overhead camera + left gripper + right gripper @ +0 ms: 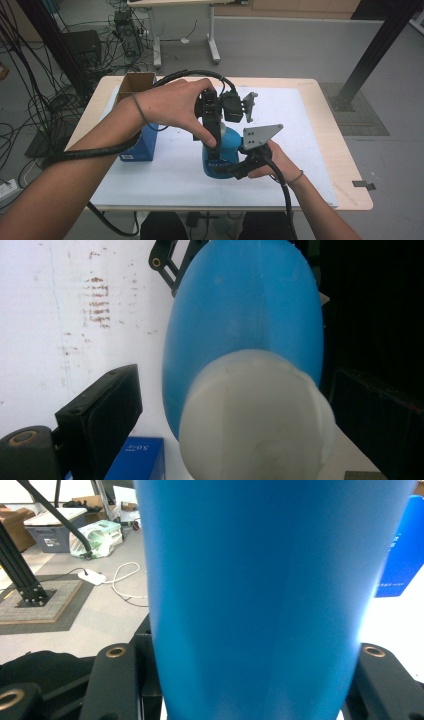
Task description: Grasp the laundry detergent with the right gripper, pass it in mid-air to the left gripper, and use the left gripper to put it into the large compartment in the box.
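A blue bottle (222, 156) stands upright on the white sheet (300, 120) near the table's middle. My right gripper (226, 168) comes in from the right and is shut on its lower body; in the right gripper view the blue wall (260, 590) spans the space between both jaws. My left gripper (214, 131) points down over the bottle's top. In the left gripper view the white cap (255, 415) sits between the jaws, with a gap on the left side and the right jaw close against it. That gripper is open around the cap.
A blue carton (141, 147) stands left of the bottle, under my left forearm, with an open cardboard box (136, 82) behind it. The wooden table's edge (350, 200) lies to the right. Cables and desk legs (212, 45) are on the floor beyond.
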`<state>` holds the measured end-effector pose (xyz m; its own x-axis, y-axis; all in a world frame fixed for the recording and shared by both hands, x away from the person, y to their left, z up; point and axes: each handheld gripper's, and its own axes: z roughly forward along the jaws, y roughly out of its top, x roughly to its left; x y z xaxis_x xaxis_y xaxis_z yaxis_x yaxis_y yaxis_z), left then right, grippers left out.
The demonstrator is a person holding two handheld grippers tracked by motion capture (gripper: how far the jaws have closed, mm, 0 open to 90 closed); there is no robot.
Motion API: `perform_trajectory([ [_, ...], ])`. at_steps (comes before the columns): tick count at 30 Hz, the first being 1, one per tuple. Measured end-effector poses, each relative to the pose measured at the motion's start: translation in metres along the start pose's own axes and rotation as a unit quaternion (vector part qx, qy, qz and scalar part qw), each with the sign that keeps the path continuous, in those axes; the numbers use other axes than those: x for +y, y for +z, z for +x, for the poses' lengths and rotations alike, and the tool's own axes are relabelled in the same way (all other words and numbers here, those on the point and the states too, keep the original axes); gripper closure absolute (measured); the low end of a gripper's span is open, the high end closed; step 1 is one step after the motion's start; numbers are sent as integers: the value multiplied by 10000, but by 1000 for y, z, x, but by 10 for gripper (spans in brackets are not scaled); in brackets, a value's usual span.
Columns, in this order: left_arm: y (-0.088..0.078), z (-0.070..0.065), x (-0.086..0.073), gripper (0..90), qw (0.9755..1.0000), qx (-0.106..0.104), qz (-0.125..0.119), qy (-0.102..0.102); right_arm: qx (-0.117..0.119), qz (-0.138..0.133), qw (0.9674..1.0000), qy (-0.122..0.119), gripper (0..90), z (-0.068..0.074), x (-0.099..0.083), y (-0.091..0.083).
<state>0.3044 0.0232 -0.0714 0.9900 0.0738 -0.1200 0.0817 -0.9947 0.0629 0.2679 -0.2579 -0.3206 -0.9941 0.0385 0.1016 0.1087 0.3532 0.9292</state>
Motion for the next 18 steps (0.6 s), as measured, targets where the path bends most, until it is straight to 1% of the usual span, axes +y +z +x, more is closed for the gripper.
perform_trajectory([
  [14, 1, -2, 2, 76, 10000, 11, 0, 17, 10, -24, 10000, -7, 419, 0, 0, 0],
  [18, 0, -2, 2, 75, 10000, 9, -11, 7, -23, -25, 10000, 9, 419, 1, -1, 0],
])
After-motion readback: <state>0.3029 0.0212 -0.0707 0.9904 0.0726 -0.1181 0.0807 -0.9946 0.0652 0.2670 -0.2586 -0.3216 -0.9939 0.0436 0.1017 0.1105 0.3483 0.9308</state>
